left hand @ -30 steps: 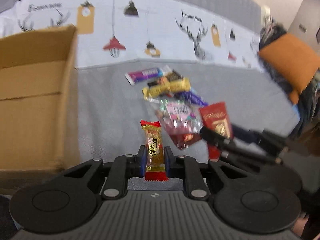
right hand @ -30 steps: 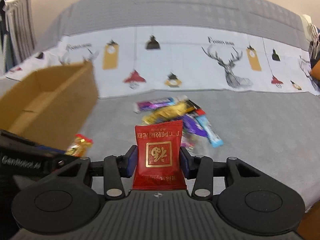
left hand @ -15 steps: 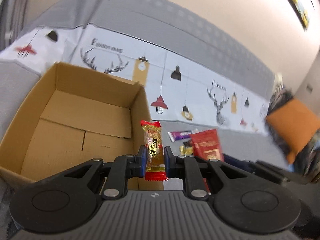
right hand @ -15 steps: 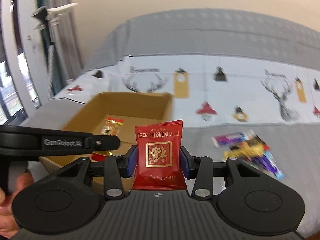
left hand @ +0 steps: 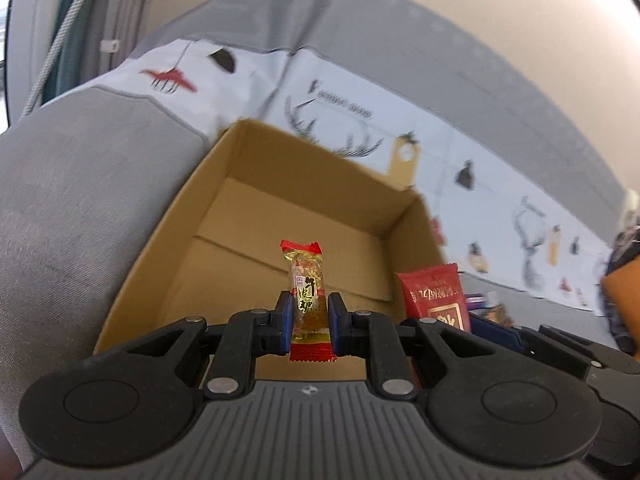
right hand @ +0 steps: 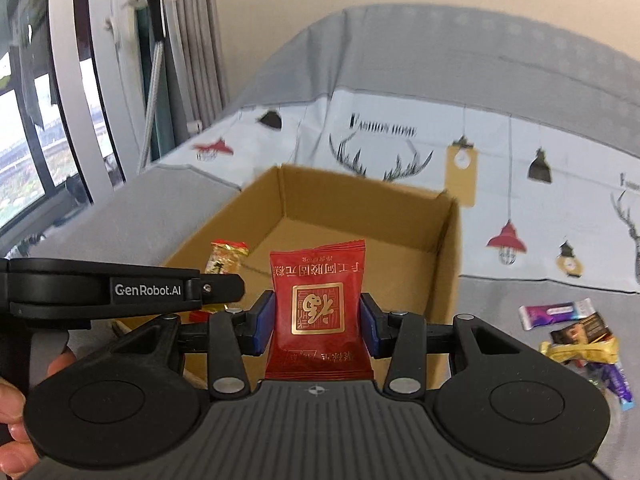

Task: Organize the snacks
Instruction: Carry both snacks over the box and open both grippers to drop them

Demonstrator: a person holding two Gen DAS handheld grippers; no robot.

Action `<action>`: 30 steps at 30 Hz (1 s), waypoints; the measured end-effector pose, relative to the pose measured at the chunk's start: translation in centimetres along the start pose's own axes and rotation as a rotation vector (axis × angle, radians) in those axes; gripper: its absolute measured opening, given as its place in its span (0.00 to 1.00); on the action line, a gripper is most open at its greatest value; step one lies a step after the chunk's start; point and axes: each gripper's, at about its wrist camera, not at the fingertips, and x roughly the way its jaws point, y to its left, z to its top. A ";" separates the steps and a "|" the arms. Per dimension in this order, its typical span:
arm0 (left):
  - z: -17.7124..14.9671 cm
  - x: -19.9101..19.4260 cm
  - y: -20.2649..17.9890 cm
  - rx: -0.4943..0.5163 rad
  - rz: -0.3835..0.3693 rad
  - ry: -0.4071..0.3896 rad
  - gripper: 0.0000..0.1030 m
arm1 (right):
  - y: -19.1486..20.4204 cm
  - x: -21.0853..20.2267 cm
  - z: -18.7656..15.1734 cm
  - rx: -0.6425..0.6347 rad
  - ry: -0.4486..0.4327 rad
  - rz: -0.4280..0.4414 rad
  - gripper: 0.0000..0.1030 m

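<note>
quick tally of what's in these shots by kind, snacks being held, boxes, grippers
held snacks: 2, a gold and red candy in the left gripper and a red snack packet in the right gripper
cardboard boxes: 1
grippers: 2
total: 5
a pile of loose snacks lies beside the box, too jumbled to count

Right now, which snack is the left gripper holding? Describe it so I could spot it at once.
Find the open brown cardboard box on the grey sofa. Just before its near edge, the left gripper pinches a slim, upright, gold-and-amber candy with red crimped ends. Its neighbour, the right gripper's flat red square packet, is far wider.
</note>
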 end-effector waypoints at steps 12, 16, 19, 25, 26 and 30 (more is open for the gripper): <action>-2.0 3.6 0.8 0.059 0.093 0.096 0.19 | 0.5 4.5 -2.6 0.029 0.118 0.035 0.45; -2.1 2.9 -0.2 0.101 0.113 0.065 0.22 | 0.5 4.3 -2.9 0.014 0.097 0.049 0.45; -1.8 1.5 -1.3 0.089 0.086 0.026 0.95 | 0.1 3.4 -2.7 0.027 0.089 0.059 0.67; -2.8 -1.6 -7.3 0.210 -0.035 -0.057 0.99 | -4.1 -2.3 -2.7 0.117 -0.027 0.149 0.87; -3.2 -1.8 -8.4 0.221 -0.059 -0.055 0.99 | -4.9 -3.5 -3.1 0.120 -0.048 0.136 0.87; -5.2 -2.0 -12.6 0.275 -0.117 -0.055 0.99 | -9.3 -7.8 -5.3 0.151 -0.108 0.062 0.87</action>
